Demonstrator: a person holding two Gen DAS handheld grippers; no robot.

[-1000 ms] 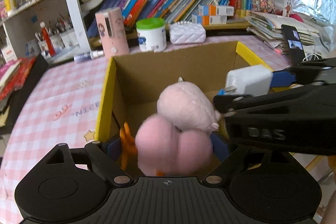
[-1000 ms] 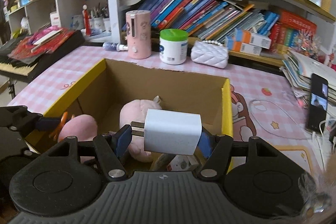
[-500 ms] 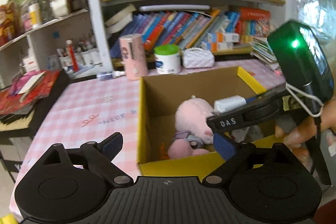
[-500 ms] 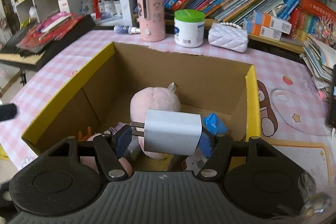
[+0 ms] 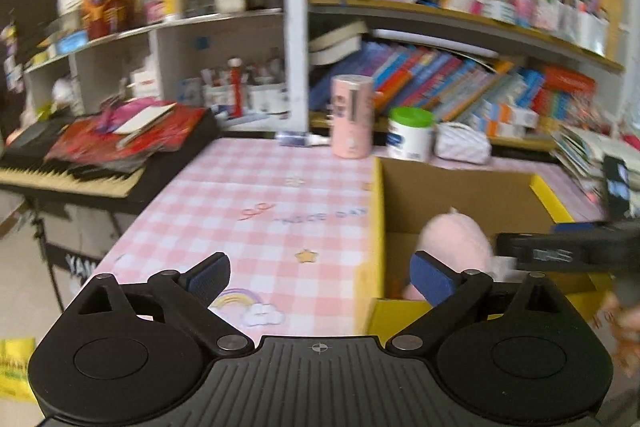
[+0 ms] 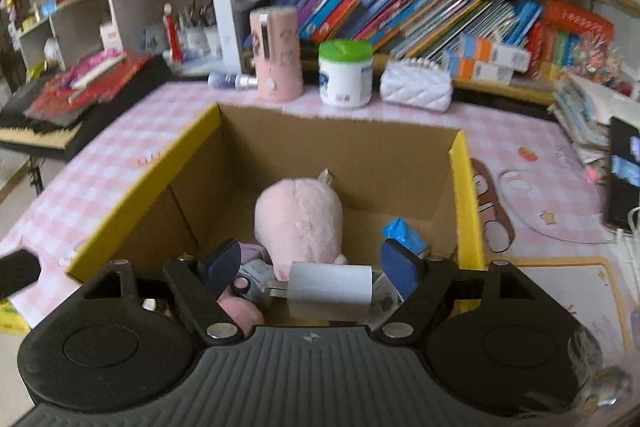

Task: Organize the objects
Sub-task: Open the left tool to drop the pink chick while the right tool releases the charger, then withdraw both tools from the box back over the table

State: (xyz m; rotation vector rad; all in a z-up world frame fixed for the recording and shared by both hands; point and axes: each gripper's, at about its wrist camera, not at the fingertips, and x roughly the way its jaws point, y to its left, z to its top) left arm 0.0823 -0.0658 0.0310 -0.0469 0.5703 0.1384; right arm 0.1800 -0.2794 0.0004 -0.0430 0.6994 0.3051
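Left gripper (image 5: 322,277) in its own wrist view stands wide with nothing between its blue pads, above the pink checked tablecloth (image 5: 256,203) just beside the yellow-edged cardboard box (image 5: 376,219); a pink plush toy (image 5: 456,243) shows inside the box, and the other tool reaches in from the right edge, too blurred to read its jaws. Over in the right wrist view, the right gripper (image 6: 310,269) is spread wide above the box (image 6: 464,187), and the white charger plug (image 6: 330,289) lies between and below its fingers, apparently free of both pads, though whether it rests on the contents I cannot tell. To finish this step well, I judge the right tool should lift straight up, jaws kept apart, so neither pad drags the plug along or snags the box wall. Inside lie the pink plush (image 6: 298,223), a crumpled blue packet (image 6: 402,233) and a few small items near the front wall, too blurred to name.
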